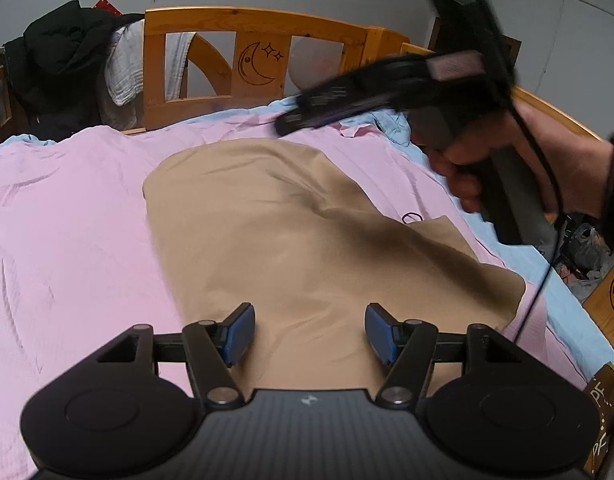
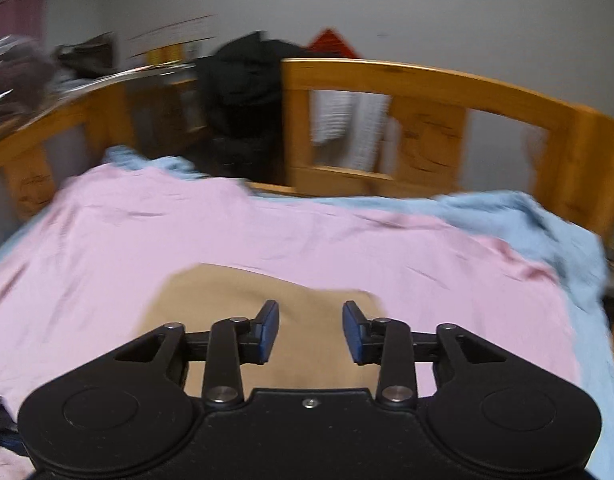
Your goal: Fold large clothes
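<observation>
A tan, smooth-woven garment (image 1: 291, 232) lies flat on the pink bedsheet (image 1: 67, 216), its long axis running away from the left gripper (image 1: 310, 334) towards the wooden headboard (image 1: 251, 32). Both grippers stand apart and empty. The left sits directly over the near hem, judged closer than the right gripper (image 2: 310, 330).
</observation>
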`<control>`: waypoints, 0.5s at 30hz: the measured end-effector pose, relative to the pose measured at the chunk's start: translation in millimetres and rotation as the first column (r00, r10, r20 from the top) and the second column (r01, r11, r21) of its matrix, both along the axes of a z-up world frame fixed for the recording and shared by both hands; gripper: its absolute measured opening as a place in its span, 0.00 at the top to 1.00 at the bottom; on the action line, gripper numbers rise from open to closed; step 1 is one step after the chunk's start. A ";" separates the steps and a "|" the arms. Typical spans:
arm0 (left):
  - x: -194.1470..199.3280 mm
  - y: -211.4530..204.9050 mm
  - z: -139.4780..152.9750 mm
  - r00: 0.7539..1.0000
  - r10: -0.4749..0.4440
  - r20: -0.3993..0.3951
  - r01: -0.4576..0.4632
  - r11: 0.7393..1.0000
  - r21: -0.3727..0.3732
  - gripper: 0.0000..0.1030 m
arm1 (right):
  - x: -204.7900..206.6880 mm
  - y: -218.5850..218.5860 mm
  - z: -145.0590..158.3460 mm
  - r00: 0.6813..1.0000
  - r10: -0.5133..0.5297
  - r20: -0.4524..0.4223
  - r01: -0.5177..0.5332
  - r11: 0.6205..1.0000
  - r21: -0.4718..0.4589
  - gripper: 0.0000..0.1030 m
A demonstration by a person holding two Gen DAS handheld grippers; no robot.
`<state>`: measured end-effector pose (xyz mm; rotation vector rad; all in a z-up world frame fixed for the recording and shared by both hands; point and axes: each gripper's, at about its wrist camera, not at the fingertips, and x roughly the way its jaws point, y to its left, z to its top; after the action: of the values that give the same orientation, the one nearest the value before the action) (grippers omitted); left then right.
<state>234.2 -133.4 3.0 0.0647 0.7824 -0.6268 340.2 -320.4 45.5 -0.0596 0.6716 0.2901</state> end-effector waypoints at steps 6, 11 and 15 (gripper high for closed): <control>-0.1 -1.1 -13.7 1.000 -0.019 -0.010 0.019 1.000 0.024 0.39 | 31.7 52.5 -31.3 0.976 0.168 -0.135 -0.182 0.978 -0.100 0.47; 2.3 -1.6 -18.7 1.000 -0.014 -0.005 0.014 0.999 0.048 0.40 | 50.0 65.1 -60.2 0.963 0.193 -0.189 -0.218 0.969 -0.120 0.44; 2.9 -3.2 -22.4 1.000 -0.019 -0.001 0.019 0.998 0.059 0.40 | 52.6 71.3 -73.3 0.965 0.185 -0.187 -0.211 0.969 -0.128 0.44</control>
<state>237.1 -136.5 -19.4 0.1259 0.8012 -0.6218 392.8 -249.1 -27.8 -0.2460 0.8620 0.4425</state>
